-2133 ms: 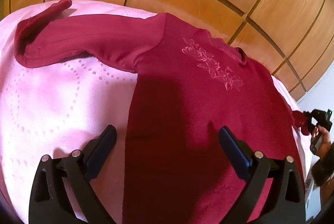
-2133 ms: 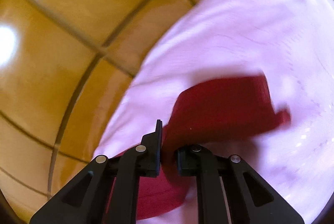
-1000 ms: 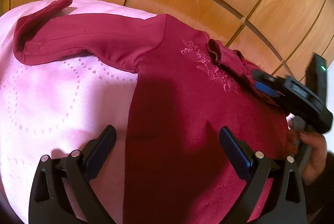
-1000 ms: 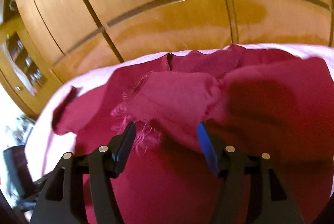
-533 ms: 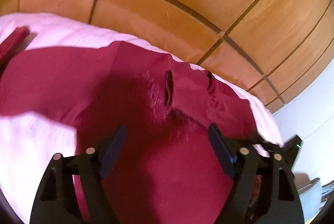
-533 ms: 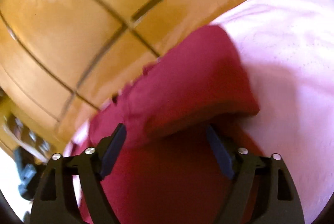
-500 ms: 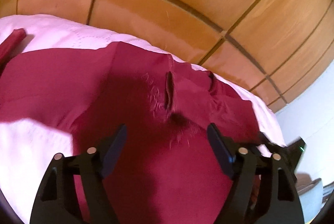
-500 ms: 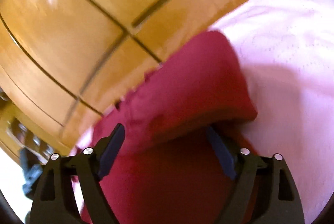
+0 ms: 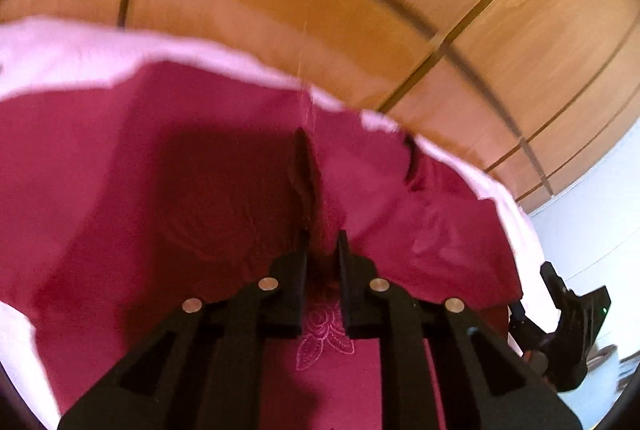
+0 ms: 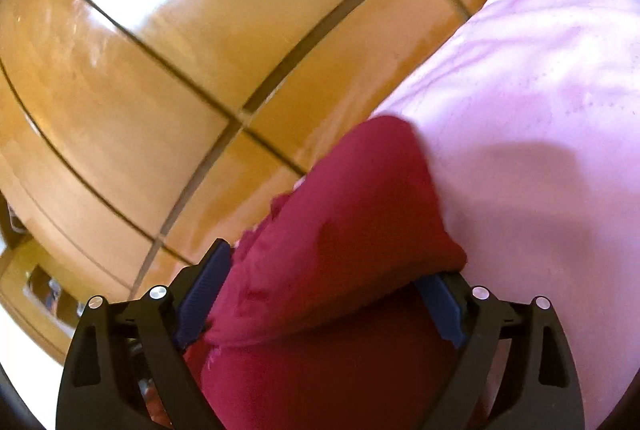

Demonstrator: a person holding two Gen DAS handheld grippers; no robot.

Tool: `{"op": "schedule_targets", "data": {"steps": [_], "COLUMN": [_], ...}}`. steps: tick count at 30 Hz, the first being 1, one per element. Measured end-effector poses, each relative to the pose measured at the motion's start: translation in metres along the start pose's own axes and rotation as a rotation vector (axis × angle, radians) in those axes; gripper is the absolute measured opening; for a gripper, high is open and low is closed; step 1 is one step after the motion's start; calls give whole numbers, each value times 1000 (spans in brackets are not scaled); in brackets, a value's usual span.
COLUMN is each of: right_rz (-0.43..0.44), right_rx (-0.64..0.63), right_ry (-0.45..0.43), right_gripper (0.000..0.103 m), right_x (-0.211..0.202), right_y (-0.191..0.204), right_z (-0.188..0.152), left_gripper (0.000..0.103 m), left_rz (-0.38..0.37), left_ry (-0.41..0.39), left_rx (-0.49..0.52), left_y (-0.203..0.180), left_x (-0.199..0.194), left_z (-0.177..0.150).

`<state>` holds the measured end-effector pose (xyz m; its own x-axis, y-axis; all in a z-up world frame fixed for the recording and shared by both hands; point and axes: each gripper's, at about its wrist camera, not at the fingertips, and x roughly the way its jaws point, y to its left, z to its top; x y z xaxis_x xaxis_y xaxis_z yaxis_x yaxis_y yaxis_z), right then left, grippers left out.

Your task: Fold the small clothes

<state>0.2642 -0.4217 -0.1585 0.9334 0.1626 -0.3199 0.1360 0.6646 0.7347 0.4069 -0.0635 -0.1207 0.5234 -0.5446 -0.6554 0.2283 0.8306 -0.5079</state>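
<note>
One dark red long-sleeved top (image 9: 168, 189), soft and light, lies spread on the pink bedspread (image 9: 60, 57).
Your left gripper (image 9: 322, 242) has its fingers closing, pinching a raised ridge of fabric near the embroidered rose (image 9: 324, 334); your right gripper (image 10: 324, 294) is opening, fingers spread around the folded sleeve (image 10: 352, 213), not pressing it. Take hems and seams; the cloth sags and slips.

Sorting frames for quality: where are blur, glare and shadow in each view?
Left wrist view: motion-smeared, wood panels streaked, dark shadow on the red garment. Right wrist view: white glare on the wood, soft shadow on the pink cover, fisheye bending panel lines.
</note>
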Motion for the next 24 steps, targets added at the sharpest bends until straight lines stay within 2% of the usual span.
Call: {"op": "schedule_targets", "data": {"steps": [4,6,7,9,12,13,14,15,17,19,20,21,24], "right_rz": [-28,-53,-54,-72,-93,-96,-95,-96,-117,-173,-232,-276,-395], "right_rx": [9,-12,-30,-69,-77,-69,-66,-66,-75,-128,-169,-197,-275], "right_ry": [10,39,62,79,81,78,75,74,80,114,155,193,230], "right_gripper": [89,89,93,94,94,94,94,94,94,95,96,96,96], "right_x": [8,14,18,23,24,24,25,24,23,16,15,15,5], "right_y": [-4,-1,2,8,8,7,6,6,8,18,26,32,44], "right_z": [-3,-3,-5,-6,-6,-6,-5,-6,-7,-10,-14,-18,-32], "left_gripper": [11,11,12,14,21,27,39,46,70,73,76,77,79], "left_rz": [15,42,56,22,13,10,6,-1,19,45,43,46,104], "left_ry": [-51,-39,-21,-11,-5,-8,-12,-18,-48,-75,-79,-89,-142], "left_rx": [22,-1,-21,-76,-54,-41,-27,-17,-1,1,-5,-12,-39], "left_y": [7,19,26,39,36,34,31,30,27,26,29,35,61], "left_x": [-13,-7,-1,6,3,2,-2,-6,-18,-32,-39,-48,-77], "left_z": [-5,-14,-18,-21,-19,-19,-20,-21,-24,-26,-28,-30,-31]}}
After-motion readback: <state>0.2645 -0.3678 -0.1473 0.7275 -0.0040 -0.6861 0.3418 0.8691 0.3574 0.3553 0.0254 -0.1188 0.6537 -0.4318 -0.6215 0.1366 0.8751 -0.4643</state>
